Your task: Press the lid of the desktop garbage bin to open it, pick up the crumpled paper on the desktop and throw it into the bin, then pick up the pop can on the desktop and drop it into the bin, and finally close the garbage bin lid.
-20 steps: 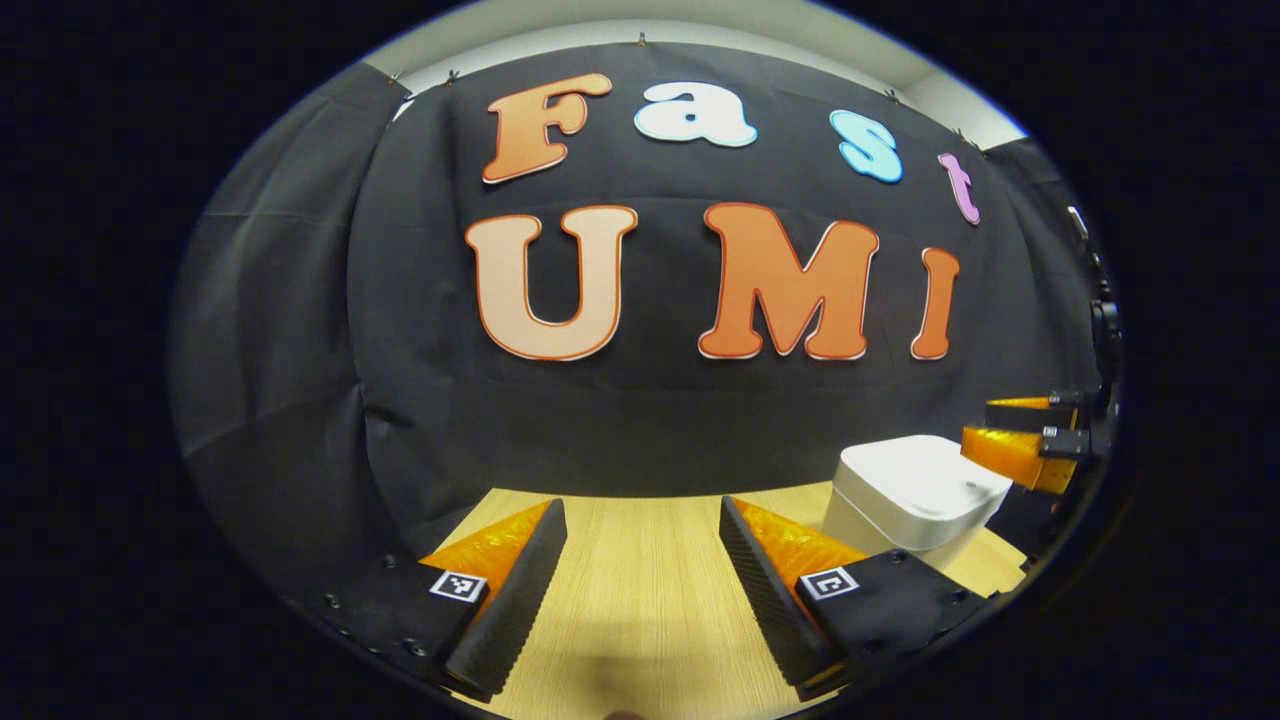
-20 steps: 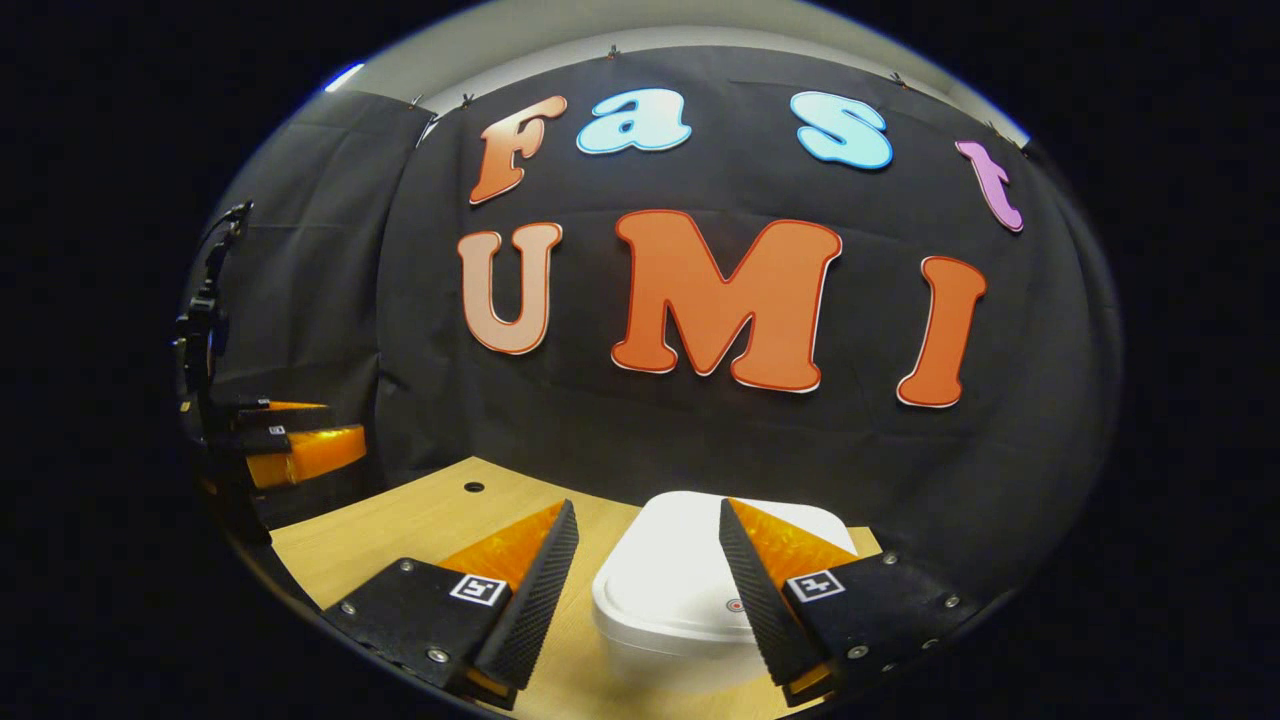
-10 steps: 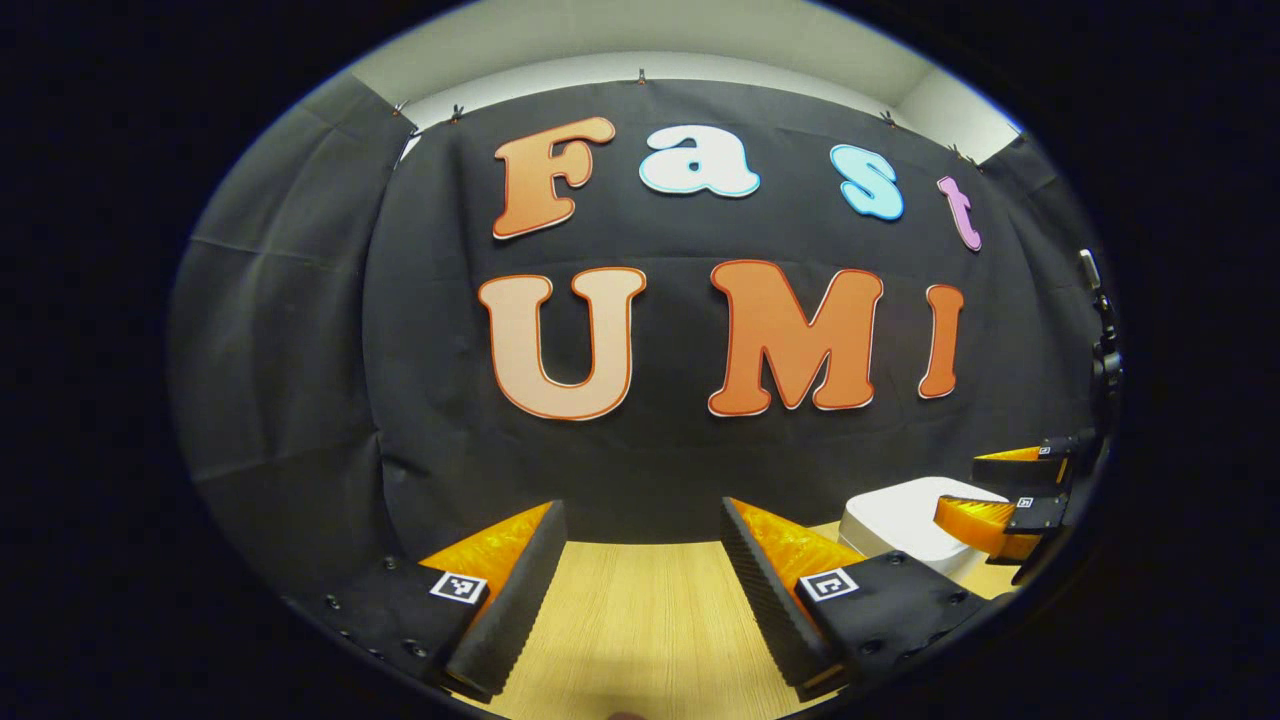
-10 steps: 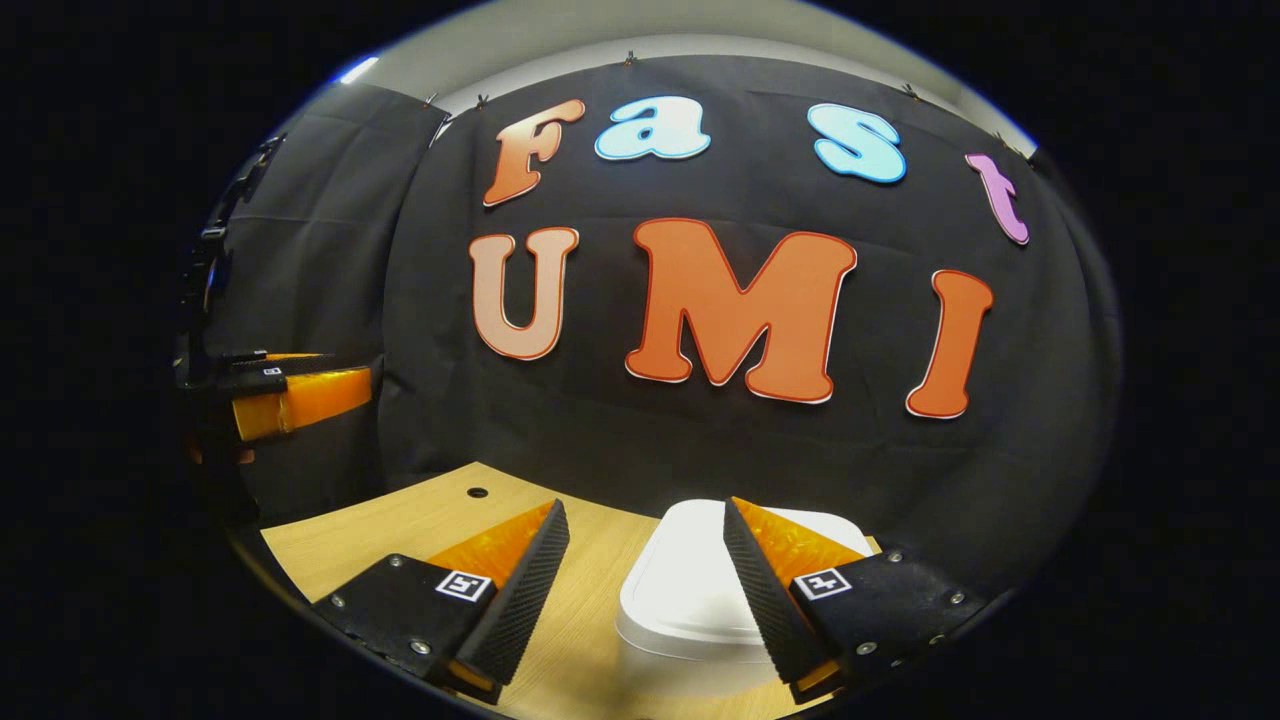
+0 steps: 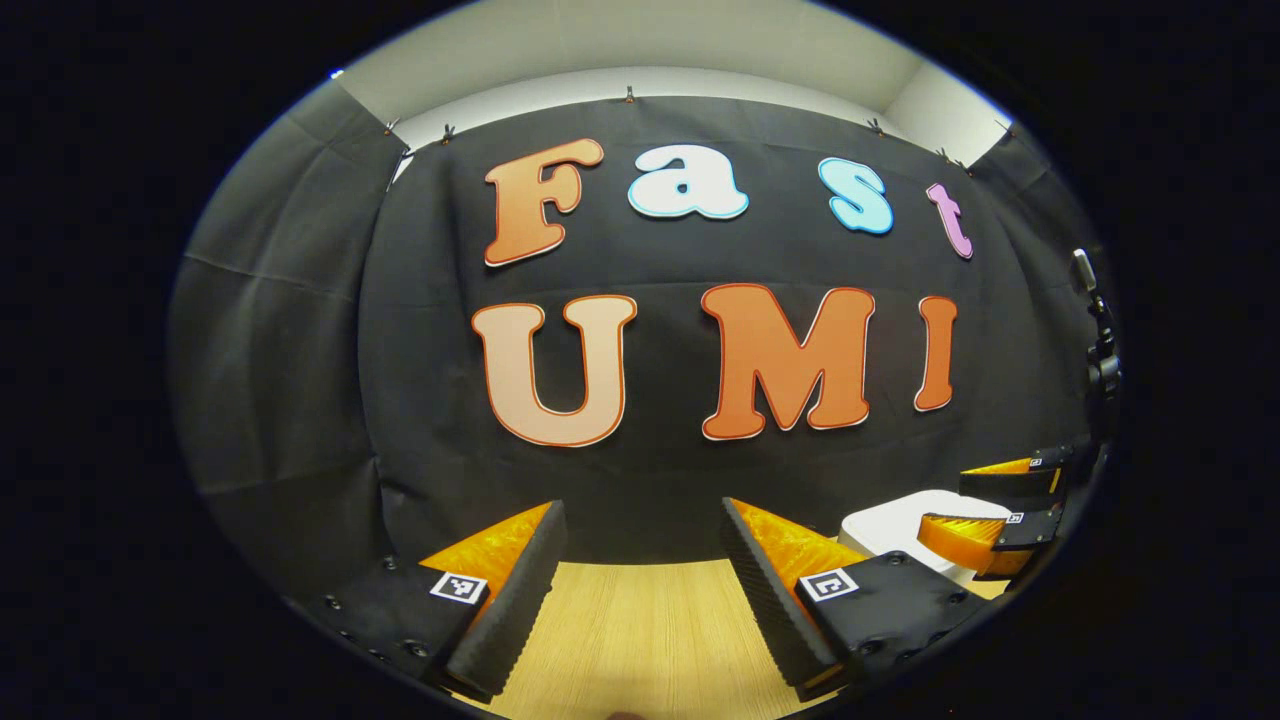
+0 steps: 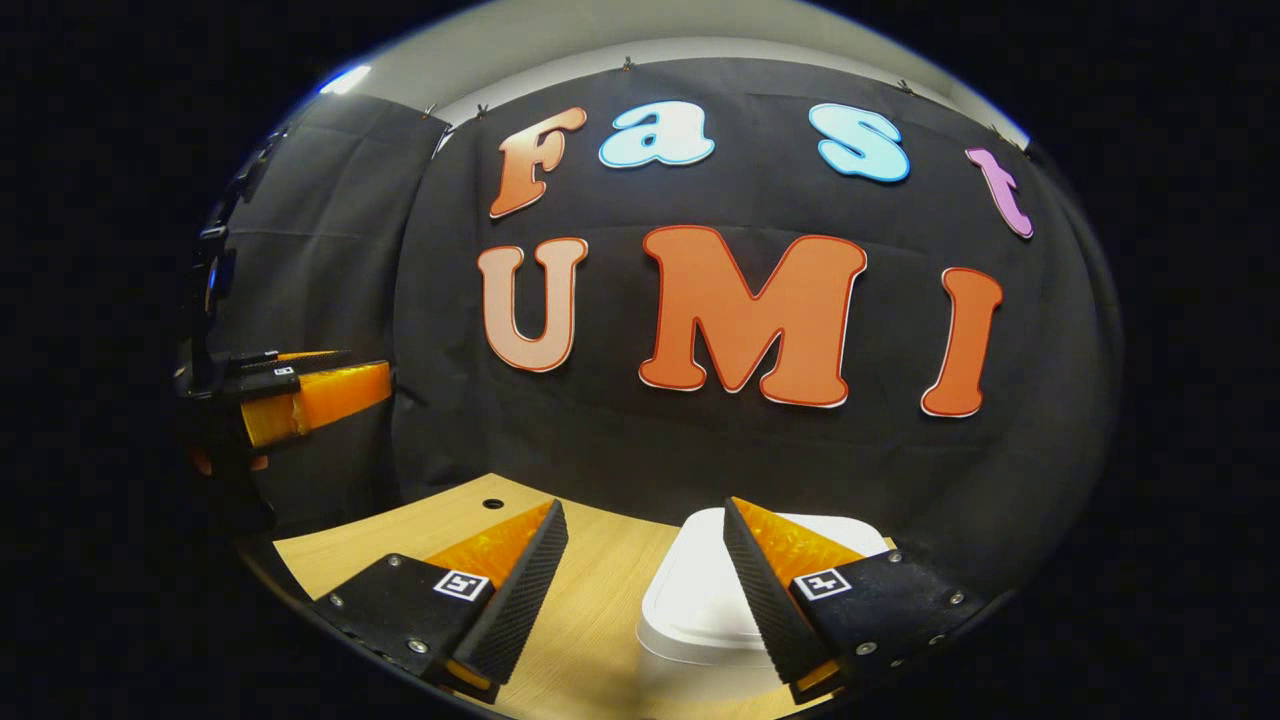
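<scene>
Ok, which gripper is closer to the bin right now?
Right. The right gripper hangs open just above the bin. The left gripper is open over bare table, off to the bin's side.

The left tongs hang with jaws apart above the wooden bench, holding nothing. Toward the bench's right edge stands the white bin, lid down, with the right tongs just beside it.
</scene>
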Tool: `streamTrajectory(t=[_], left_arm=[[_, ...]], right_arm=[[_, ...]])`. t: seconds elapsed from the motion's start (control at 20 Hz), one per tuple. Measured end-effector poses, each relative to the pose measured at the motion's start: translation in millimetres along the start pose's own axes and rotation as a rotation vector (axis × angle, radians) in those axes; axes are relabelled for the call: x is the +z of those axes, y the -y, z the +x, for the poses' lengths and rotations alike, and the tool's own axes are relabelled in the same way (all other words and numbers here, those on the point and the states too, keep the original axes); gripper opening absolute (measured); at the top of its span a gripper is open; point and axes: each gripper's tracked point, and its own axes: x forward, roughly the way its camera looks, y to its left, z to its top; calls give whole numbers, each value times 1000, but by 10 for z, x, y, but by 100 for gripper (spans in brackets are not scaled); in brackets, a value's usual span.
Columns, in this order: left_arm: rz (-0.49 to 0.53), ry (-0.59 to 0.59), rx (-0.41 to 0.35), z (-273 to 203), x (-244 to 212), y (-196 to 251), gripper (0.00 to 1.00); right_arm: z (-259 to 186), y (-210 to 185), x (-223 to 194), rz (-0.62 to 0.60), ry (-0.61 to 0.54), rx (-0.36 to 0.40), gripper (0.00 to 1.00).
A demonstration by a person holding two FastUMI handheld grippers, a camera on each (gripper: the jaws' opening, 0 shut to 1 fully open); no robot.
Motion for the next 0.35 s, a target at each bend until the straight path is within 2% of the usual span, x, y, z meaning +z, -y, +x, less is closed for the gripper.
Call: streamTrajectory(t=[0.2,0.35], left_arm=[[-3,2,-3,9,-16,5,95],[-1,6,-11,37,-12,21,96]], right_arm=[[38,-16,11,-16,2,-5,95],[36,-32,35,-15,11,-7,95]])
